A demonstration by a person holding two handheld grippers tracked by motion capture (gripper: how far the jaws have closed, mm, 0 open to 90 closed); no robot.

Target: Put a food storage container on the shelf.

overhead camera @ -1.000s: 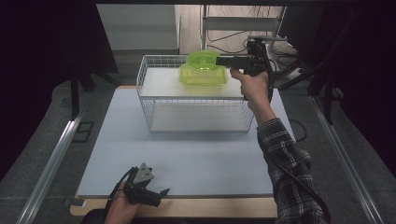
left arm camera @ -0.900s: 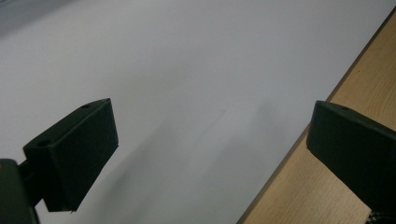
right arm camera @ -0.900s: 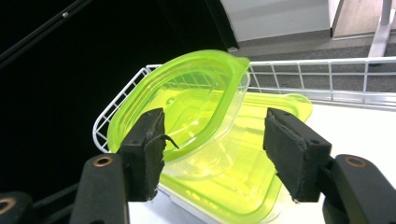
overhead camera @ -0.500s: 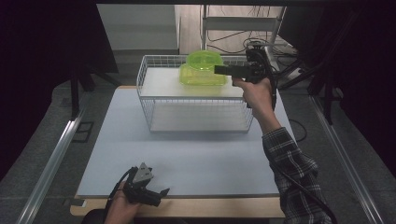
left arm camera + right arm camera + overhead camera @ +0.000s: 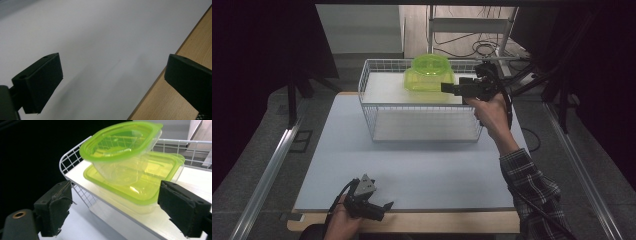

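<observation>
A round clear bowl with a green lid (image 5: pixel 430 64) (image 5: pixel 120 142) sits stacked on a rectangular green-lidded container (image 5: pixel 428 84) (image 5: pixel 150 182), both on the top shelf of a white wire rack (image 5: pixel 422 107) (image 5: pixel 72 157). My right gripper (image 5: pixel 446 88) (image 5: pixel 115 191) hovers level just right of the stack and slightly nearer. Its jaws have just been opening and stand open, with nothing between them. At the table's near edge my left gripper (image 5: pixel 383 210) (image 5: pixel 113 62) rests low over the white mat (image 5: pixel 412 165), open and empty.
The mat ends at a wooden table edge (image 5: pixel 180 100) near the left gripper. A metal rail (image 5: pixel 267 170) runs along the table's left side. Cables (image 5: pixel 482 47) and a shelf frame stand behind the rack.
The right gripper has drawn back from the green containers toward the near side while its jaws spread apart. The stack stays on the rack. The left gripper has not moved.
</observation>
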